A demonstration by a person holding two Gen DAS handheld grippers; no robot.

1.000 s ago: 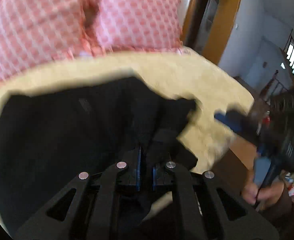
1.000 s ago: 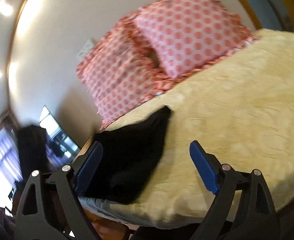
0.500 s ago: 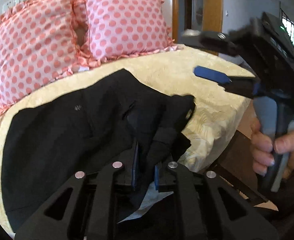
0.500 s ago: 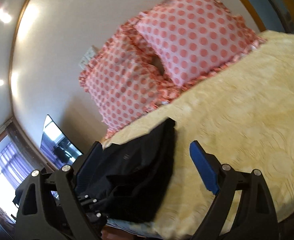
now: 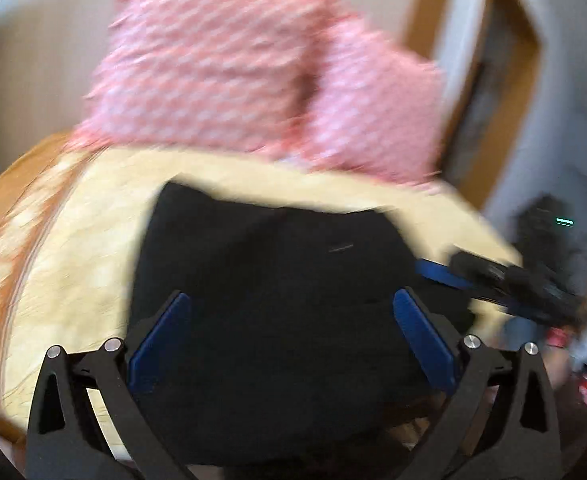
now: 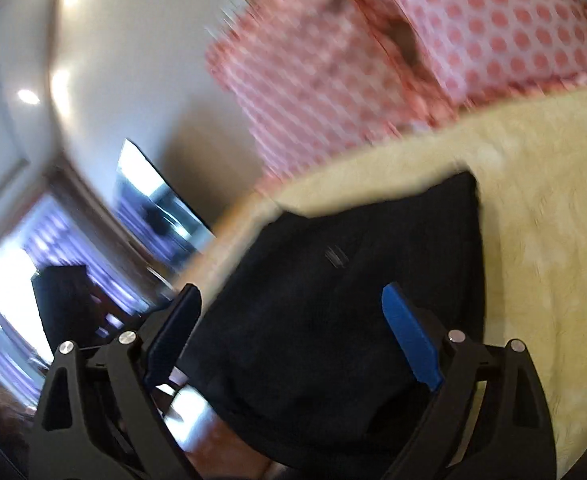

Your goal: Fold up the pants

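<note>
While both views are blurred: black pants [image 5: 277, 280] lie folded on the yellow bedspread [image 5: 73, 260].
Left gripper [image 5: 291, 340]: fingers apart, gripping nothing.
Right gripper [image 6: 293, 336]: fingers apart, gripping nothing.
Pillows [image 6: 433, 40]: pink-dotted, beyond the pants.

Matt black cloth pants [image 5: 277, 300] lie on a plush, fuzzy yellow bedspread [image 6: 541, 240] beside polka-dot fabric pillows [image 6: 473, 36].

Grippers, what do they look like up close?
Both the left gripper and the right gripper have black plastic frames with triangular cut-outs, round silver screws at the joints, and flat bright blue pads lining the inner fingers. No cables or markings show.
</note>
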